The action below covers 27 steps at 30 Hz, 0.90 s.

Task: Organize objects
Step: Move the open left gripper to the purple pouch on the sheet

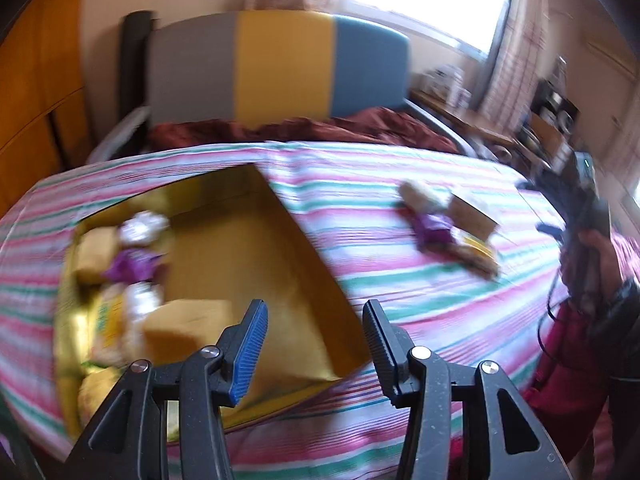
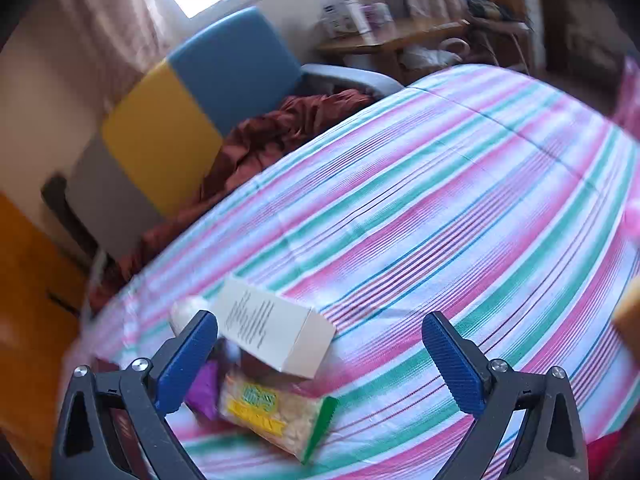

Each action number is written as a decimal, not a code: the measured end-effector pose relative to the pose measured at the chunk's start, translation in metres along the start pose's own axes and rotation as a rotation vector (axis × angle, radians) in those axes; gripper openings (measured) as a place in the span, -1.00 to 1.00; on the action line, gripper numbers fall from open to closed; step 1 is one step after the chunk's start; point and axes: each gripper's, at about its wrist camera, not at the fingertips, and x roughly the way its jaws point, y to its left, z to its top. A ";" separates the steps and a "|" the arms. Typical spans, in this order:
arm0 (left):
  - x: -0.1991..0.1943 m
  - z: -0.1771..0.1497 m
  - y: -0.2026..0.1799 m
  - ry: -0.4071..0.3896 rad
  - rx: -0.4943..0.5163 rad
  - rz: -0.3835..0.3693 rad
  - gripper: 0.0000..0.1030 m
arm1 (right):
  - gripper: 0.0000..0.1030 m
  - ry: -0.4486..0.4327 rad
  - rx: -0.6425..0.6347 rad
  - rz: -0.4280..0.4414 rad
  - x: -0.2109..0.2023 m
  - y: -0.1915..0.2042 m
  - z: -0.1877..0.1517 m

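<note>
Blue ribbed pads of the right gripper [image 2: 320,354] nearest, jaws spread wide and empty, aimed down at a small heap on the striped bedspread [image 2: 460,200]. Directly beyond the left pad: a snack packet [image 2: 272,416], yellow and green, crinkly and soft; a purple wrapper [image 2: 206,388] half hidden behind the pad; a white carton [image 2: 276,330] with small print, resting tilted on top of the others; a pale rounded thing [image 2: 186,312] behind, too blurred to name.

In the left view, left gripper [image 1: 316,340] with jaws part-open, nothing between them, hanging over the near right corner of a yellow-lined open box [image 1: 256,272]. Inside the box, toward its left side: more packets, purple and white wrappers, tan blocks, all smeared by motion. Same heap [image 1: 444,232] lying well right of the box. Farther off, a grey, yellow and blue chair back [image 1: 280,68].

Likely trouble: closing on the carton tips it off the pile, since it sits loose and slanted; pinching the packet crushes its contents or lets the slick film slip out; wide jaws may catch two items at once.
</note>
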 end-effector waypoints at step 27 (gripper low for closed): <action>0.186 0.070 -0.152 0.199 0.499 -0.030 0.12 | 1.00 0.122 0.024 0.130 0.015 0.008 -0.007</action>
